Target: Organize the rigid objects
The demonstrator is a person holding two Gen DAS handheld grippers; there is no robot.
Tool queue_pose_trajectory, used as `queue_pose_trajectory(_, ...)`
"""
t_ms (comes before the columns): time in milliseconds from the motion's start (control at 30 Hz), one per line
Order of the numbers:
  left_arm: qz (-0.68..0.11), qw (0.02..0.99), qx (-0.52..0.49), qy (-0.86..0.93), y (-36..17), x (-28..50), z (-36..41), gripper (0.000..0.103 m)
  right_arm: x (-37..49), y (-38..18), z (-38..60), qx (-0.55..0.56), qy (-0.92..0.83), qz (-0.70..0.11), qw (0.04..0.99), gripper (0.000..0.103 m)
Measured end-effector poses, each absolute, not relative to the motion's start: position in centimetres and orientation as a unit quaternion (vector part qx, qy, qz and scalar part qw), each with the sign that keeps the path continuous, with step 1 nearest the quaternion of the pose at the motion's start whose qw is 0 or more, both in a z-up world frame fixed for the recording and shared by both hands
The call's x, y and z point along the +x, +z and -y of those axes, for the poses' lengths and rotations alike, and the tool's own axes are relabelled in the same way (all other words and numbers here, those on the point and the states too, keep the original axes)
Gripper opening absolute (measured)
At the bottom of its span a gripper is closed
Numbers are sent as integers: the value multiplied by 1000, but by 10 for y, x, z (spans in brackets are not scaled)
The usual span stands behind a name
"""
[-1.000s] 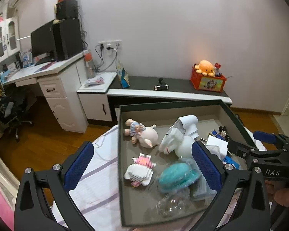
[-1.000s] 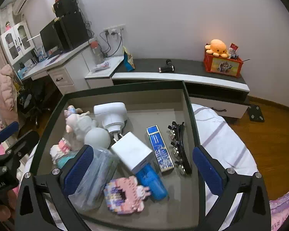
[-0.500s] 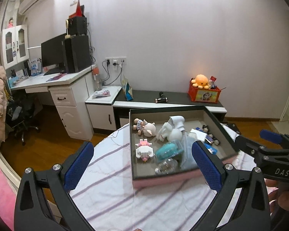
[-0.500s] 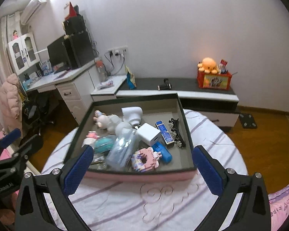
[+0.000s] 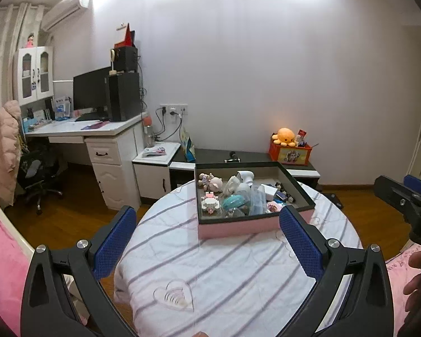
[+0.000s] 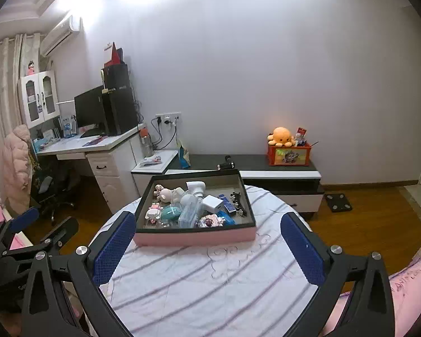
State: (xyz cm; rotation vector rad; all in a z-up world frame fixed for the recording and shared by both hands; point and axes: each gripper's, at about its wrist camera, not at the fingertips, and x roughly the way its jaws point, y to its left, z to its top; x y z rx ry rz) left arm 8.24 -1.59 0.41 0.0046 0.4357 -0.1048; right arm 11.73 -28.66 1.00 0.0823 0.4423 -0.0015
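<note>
Pink tray (image 5: pixel 235 229) of toys on striped table (image 5: pixel 216 266), left gripper (image 5: pixel 210 241) jaws wide

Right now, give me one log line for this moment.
left gripper: open, empty | right gripper: open, empty | box: on round table, full of small items

A bedroom with a plain pale wall (image 6: pixel 252 70) lit brightly from above is shown. Dark wooden flooring (image 6: pixel 379 219) is seen on both sides. At the far left, a white desk (image 5: pixel 98 134) carrying a black monitor (image 5: pixel 91 92) is placed below a white wall cabinet (image 5: pixel 33 73). An air conditioner (image 6: pixel 60 35) is mounted high beside pale curtains (image 6: pixel 2 84). Along the far wall, a low black-and-white cabinet (image 6: pixel 280 174) is set, bearing an orange plush octopus (image 6: pixel 280 137). A round table under a striped white cloth (image 6: pixel 210 280) is placed nearest.
</note>
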Motion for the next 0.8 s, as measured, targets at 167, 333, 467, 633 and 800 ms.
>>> queue_pose_trajectory(167, -209, 977, 3, -45, 5, 40, 15, 103, 68, 9, 288, 41, -15, -205, 978, 103)
queue_pose_trajectory(333, -213, 976, 1, -39, 2, 3, 13, 103, 32, 0, 292, 55, -25, -202, 977, 103)
queue_pose_trajectory(467, -214, 976, 4, -39, -2, -20, 15, 103, 13, -3, 292, 54, -30, -201, 978, 103)
queue_pose_trajectory(633, -214, 976, 12, -39, -1, -35, 15, 103, 2, -5, 287, 51, -26, -199, 978, 103)
queue_pose_trajectory(800, -204, 978, 7, -38, 5, -40, 14, 103, -2, -6, 286, 53, -24, -198, 978, 103)
